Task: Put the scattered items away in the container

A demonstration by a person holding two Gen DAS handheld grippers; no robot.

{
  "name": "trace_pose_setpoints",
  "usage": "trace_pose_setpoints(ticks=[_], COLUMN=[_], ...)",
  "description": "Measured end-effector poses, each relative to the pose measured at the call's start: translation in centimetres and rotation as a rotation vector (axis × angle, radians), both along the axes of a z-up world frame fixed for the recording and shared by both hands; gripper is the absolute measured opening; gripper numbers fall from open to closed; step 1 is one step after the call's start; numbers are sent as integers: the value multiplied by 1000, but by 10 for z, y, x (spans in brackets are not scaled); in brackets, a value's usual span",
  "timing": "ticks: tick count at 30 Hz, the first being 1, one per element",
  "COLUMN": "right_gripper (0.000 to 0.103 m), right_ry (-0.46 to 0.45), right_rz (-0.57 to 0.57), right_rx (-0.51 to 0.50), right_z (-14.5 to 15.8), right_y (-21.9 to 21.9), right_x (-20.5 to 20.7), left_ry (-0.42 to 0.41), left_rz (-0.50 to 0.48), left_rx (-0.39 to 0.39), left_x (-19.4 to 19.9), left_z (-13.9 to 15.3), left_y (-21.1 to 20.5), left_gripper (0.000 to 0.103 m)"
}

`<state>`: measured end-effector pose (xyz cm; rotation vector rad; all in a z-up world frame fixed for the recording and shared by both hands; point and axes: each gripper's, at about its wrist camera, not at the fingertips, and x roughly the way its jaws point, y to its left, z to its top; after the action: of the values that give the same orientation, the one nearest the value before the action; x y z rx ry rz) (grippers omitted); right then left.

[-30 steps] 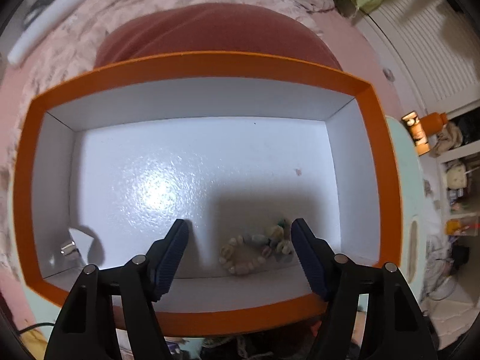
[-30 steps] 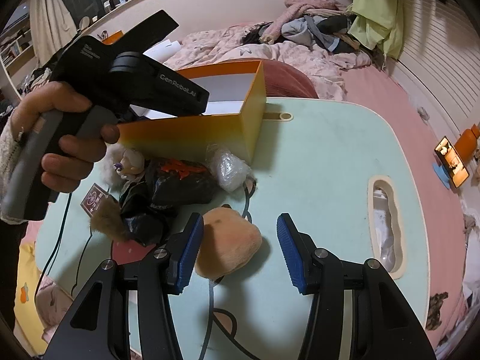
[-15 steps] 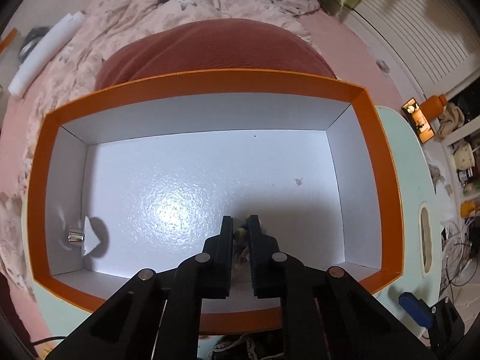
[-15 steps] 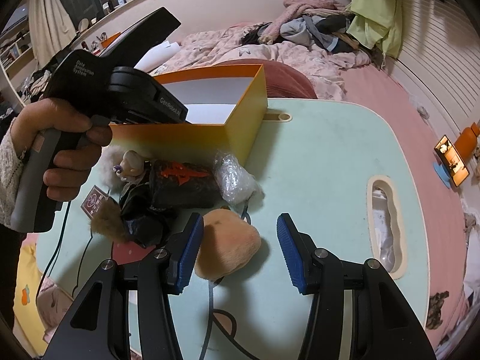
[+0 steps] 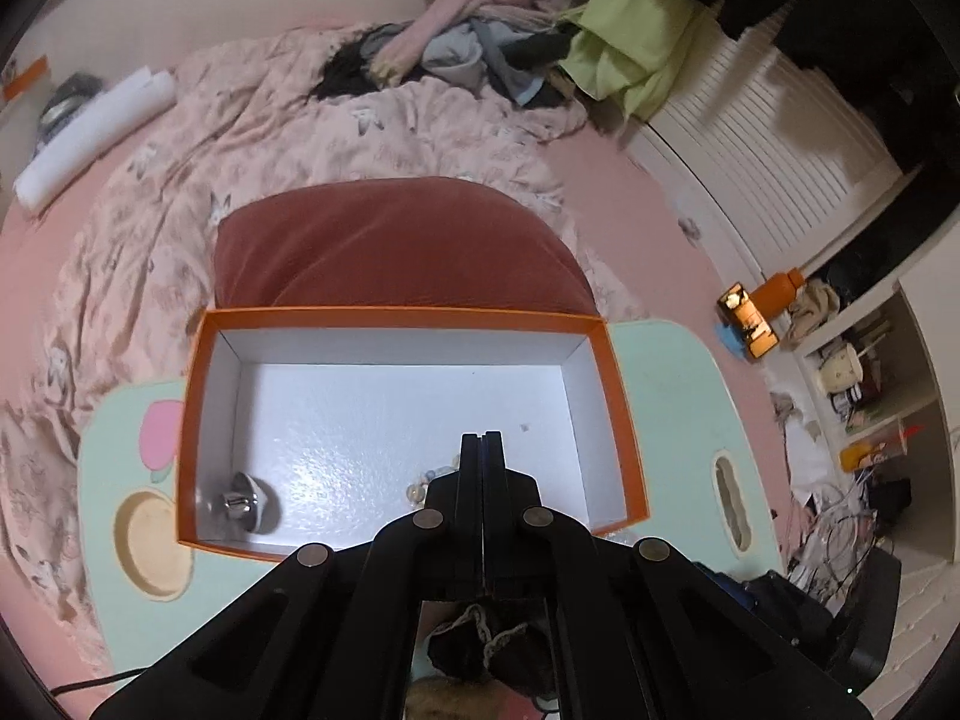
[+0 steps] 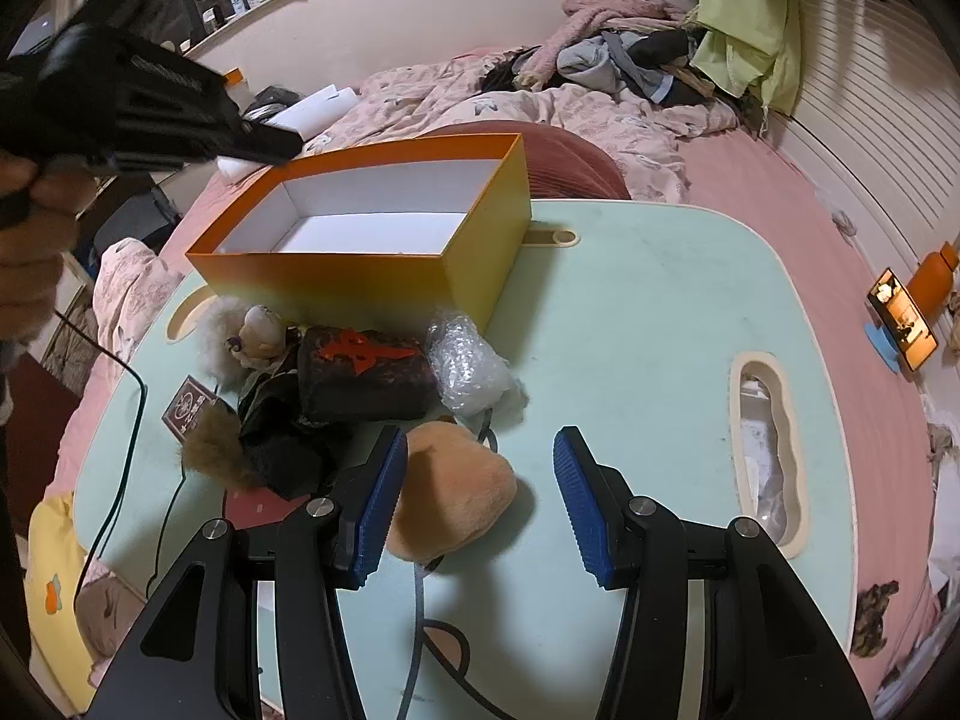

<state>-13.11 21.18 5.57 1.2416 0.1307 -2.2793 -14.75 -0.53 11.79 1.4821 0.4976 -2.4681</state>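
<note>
The orange box point(image 5: 621, 414) with a white inside stands on the mint table; it also shows in the right wrist view point(image 6: 384, 276). Inside lie a bead bracelet point(image 5: 423, 485), partly hidden by my fingers, and a small metal piece point(image 5: 239, 501). My left gripper point(image 5: 482, 441) is shut and empty, high above the box. My right gripper point(image 6: 477, 480) is open low over the table, with a tan plush point(image 6: 453, 489) between its fingers. A black pouch with red marks point(image 6: 360, 375), a bubble-wrap bundle point(image 6: 465, 363), a small doll point(image 6: 255, 333) and a brown fur tuft point(image 6: 207, 456) lie in front of the box.
A bed with pink bedding point(image 5: 336, 120) and a red cushion point(image 5: 390, 246) lies behind the table. The table point(image 6: 636, 324) has cut-out slots point(image 6: 765, 456). A black cable point(image 6: 129, 456) runs over its left edge. The left hand and its gripper body point(image 6: 138, 108) hang over the box's left end.
My left gripper let go of the bead bracelet in the box, shut empty, and rose up and back from the box. My right gripper has stayed open around the tan plush.
</note>
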Motion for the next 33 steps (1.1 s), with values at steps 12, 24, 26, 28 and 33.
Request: trace_pose_setpoints(ticks=[12, 24, 26, 28, 33], right_gripper=[52, 52, 52, 52, 52], right_ry=[-2, -5, -6, -5, -8], right_rz=[0, -5, -4, -3, -9], right_rx=[-1, -4, -3, -3, -1], right_z=[-1, -1, -1, -1, -3], right_y=[1, 3, 3, 2, 3], right_x=[2, 2, 2, 2, 1], left_ry=[-373, -325, -299, -252, -120], left_rz=[-23, -20, -10, 1, -9], left_rx=[8, -91, -89, -56, -19], left_x=[-41, -36, -32, -29, -16], left_z=[-99, -102, -97, -83, -38], left_y=[4, 4, -1, -4, -3], left_gripper=[49, 1, 1, 1, 1])
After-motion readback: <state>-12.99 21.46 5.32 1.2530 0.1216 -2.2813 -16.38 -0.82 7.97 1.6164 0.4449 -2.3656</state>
